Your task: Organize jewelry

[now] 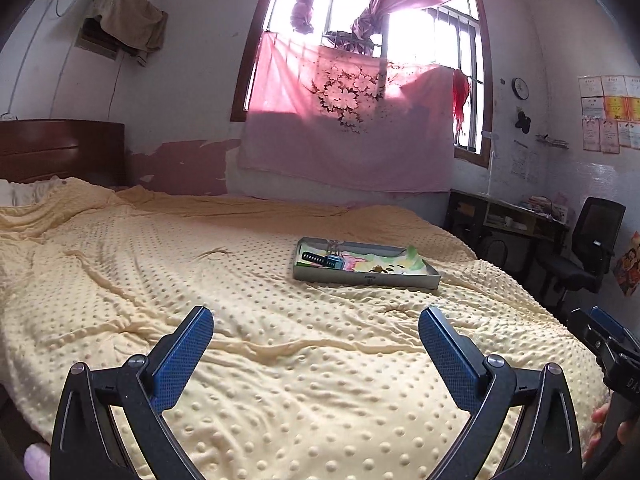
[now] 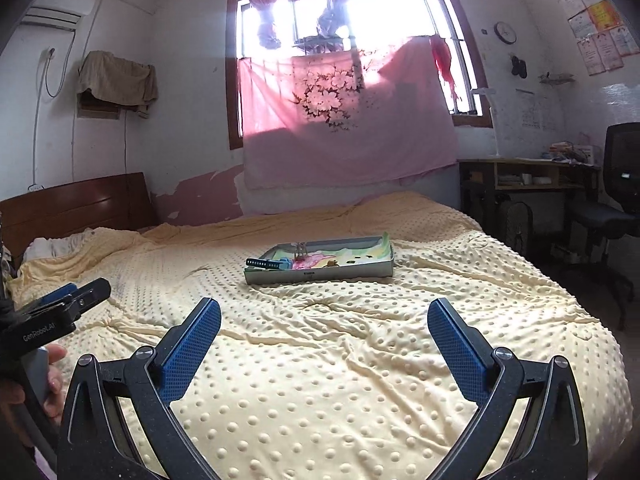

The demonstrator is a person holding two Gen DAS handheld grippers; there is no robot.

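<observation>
A shallow grey metal tray (image 1: 366, 279) (image 2: 320, 276) lies on the yellow dotted bedspread, well beyond both grippers. Inside it are a dark-strapped watch (image 1: 320, 259) (image 2: 266, 264) at the left end, a small silver piece (image 1: 334, 246) (image 2: 300, 250) standing at the back, small gold pieces (image 1: 380, 269) (image 2: 331, 263) and a colourful lining. My left gripper (image 1: 316, 316) is open and empty over the bedspread, the tray ahead and to its right. My right gripper (image 2: 324, 307) is open and empty too, with the tray straight ahead. Each gripper shows at the edge of the other's view.
The bedspread (image 1: 240, 320) covers a large bed with a wooden headboard (image 1: 60, 148) at the left. A pink cloth (image 1: 344, 128) hangs under the window. A desk (image 2: 524, 176) and a black office chair (image 2: 616, 200) stand to the right of the bed.
</observation>
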